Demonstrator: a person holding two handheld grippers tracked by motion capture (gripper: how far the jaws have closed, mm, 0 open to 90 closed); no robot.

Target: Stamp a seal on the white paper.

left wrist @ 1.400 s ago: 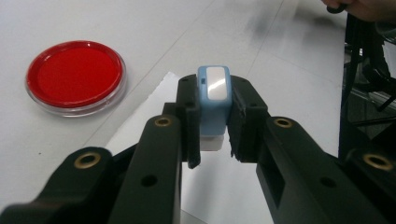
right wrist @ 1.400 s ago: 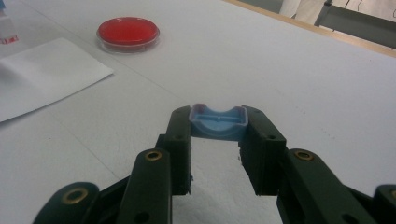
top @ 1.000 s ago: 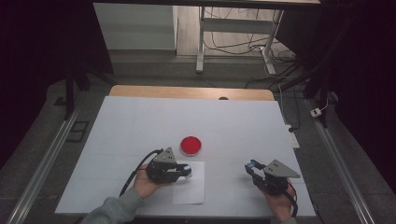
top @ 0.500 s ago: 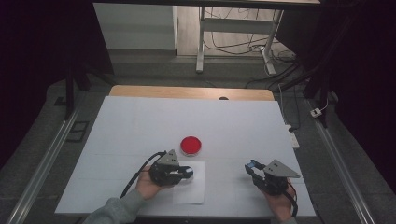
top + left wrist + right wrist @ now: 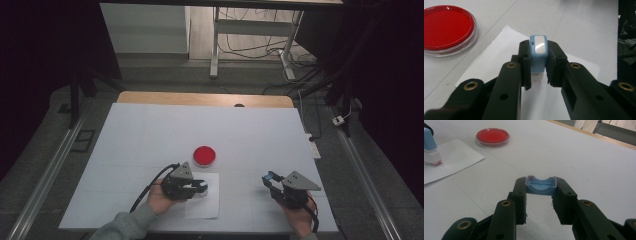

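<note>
Left gripper (image 5: pixel 199 186) shifted slightly right w/ the blue stamp (image 5: pixel 538 53), fingers pinching it upright over the paper sheet (image 5: pixel 499 52). Right gripper (image 5: pixel 540 185) fingers pinch the blue cap (image 5: pixel 541 185). Red ink pad (image 5: pixel 446 26) sits beyond-left of left fingers; stamp looks inked, imprint probably not made yet.

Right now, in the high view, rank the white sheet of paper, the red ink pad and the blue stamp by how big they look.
1. White sheet of paper, clearly largest.
2. Red ink pad, a smaller round dish.
3. Blue stamp, smallest, though the left claw gripping it hides part of it.
</note>
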